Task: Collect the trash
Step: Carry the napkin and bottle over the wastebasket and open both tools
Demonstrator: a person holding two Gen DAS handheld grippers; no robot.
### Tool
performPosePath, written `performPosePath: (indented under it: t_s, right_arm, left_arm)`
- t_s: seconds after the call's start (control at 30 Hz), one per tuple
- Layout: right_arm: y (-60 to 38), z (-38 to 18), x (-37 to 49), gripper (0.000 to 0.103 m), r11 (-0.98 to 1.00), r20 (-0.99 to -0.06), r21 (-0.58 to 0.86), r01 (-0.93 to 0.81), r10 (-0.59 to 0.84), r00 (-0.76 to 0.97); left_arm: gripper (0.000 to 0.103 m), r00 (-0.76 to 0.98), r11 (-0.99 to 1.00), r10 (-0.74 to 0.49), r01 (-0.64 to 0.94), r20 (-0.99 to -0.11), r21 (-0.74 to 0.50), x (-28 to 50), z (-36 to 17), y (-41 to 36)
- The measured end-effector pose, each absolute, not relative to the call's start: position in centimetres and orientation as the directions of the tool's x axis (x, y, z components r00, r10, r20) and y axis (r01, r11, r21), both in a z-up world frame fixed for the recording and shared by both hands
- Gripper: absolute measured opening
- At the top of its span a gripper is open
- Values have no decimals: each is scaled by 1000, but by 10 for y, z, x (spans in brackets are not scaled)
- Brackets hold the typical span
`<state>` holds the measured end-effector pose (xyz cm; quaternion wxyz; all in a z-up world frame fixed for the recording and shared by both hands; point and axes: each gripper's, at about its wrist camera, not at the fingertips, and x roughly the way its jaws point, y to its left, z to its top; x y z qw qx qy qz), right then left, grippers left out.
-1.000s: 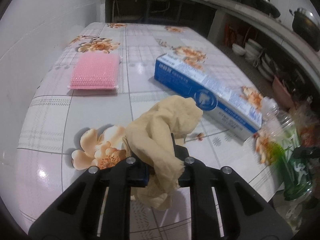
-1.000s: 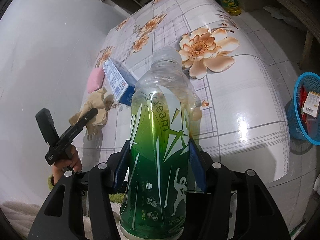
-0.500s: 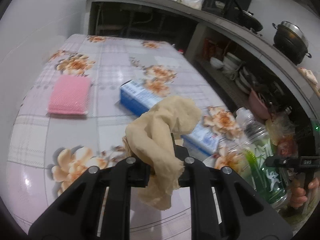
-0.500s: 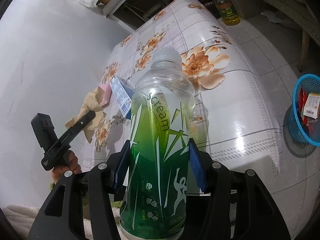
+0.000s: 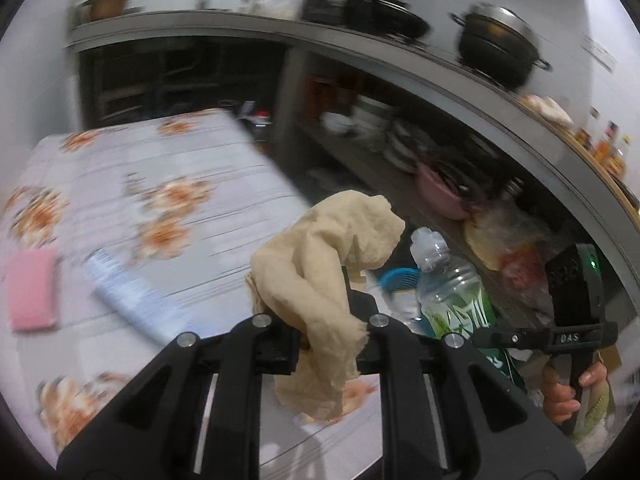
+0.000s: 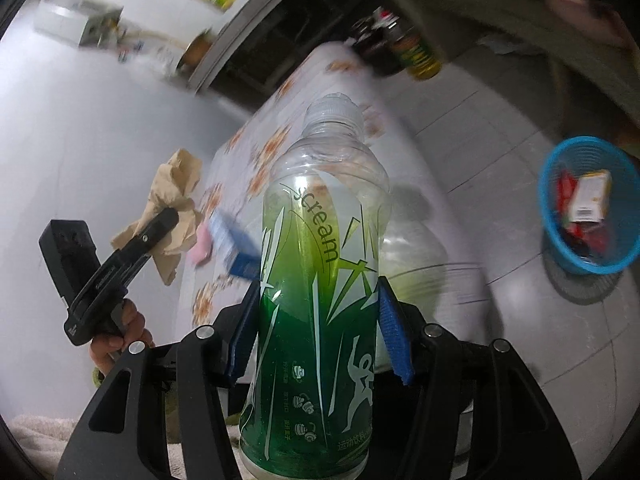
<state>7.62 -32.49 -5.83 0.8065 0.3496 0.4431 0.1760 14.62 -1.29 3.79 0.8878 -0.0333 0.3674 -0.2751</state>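
Note:
My left gripper (image 5: 320,320) is shut on a crumpled beige paper wad (image 5: 320,264), held up above the flowered table (image 5: 200,184). The same wad (image 6: 172,208) and the left gripper (image 6: 168,216) show at the left of the right wrist view. My right gripper (image 6: 320,320) is shut on an upright green-labelled plastic bottle (image 6: 320,280), blue pads against its sides. That bottle (image 5: 448,284) also appears to the right of the wad, with the hand-held right gripper body behind it. A blue trash basket (image 6: 584,208) with wrappers stands on the floor at the right.
A pink sponge (image 5: 32,288) and a blue-and-white box (image 5: 128,296) lie on the table. Shelves with bowls and a black pot (image 5: 496,52) run along the back. A yellow-labelled bottle (image 6: 420,56) stands on the floor past the table's far end.
Both grippers have swung to the right and risen, carrying wad and bottle off the table toward the floor side. The basket now sits nearer in the right wrist view. Grips unchanged.

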Motion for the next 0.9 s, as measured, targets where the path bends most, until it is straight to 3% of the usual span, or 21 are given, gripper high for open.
performPosePath:
  t_s: [0.23,0.47,0.73,0.9]
  right_arm:
    - [-421,-87,34,54,670,-645,695,261,421,637]
    - [-489,-189,45,54,628,-791,596,501,350,501]
    - [-534,-283,119,55,660,-904,425,620,273,328]
    - [-548,-312,157,55,701,-943,327,634,203,262]
  left_arm:
    - [14,426,744,-602,606,-675,-282,164,27,-115]
    - [14,263,690,-598,650,-757,-320,189,-13,-195]
    - [14,78,686,-481,654,-873,-319,245,-79,-299]
    - [15,-1,688,-383,668,-924,-285,279,-132,-373]
